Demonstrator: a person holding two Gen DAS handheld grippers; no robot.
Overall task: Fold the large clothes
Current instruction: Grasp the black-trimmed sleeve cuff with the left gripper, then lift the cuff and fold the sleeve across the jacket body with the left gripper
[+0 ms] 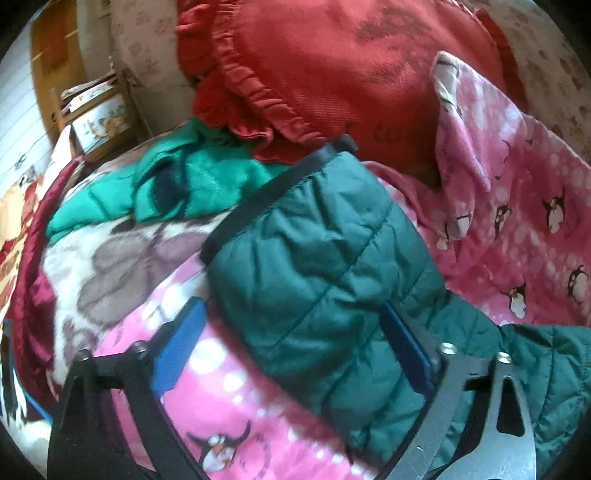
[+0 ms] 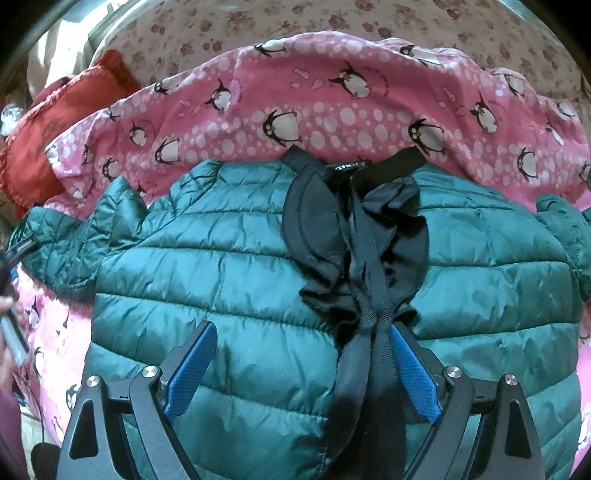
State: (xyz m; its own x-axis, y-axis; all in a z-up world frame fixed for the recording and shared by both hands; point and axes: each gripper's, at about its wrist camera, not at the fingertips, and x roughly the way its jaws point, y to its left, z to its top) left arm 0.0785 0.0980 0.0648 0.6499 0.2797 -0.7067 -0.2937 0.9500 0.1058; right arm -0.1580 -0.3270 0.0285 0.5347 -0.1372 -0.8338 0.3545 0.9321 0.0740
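Note:
A dark green quilted puffer jacket [image 2: 229, 280] lies spread on a pink penguin blanket [image 2: 295, 107], its black-lined collar and zip [image 2: 362, 258] running down the middle. My right gripper [image 2: 301, 332] is open just above the jacket's body, its blue pads either side of the front panel and zip. In the left wrist view a jacket sleeve [image 1: 314, 266] with a black cuff [image 1: 273, 192] lies on the blanket. My left gripper [image 1: 295, 321] is open, with the sleeve between its blue pads.
A red frilled cushion [image 1: 332, 74] lies behind the sleeve. A bright green garment [image 1: 177, 181] and a floral blanket [image 1: 122, 258] lie at left. A wooden shelf [image 1: 96, 107] stands far left. A floral sheet [image 2: 295, 26] covers the back.

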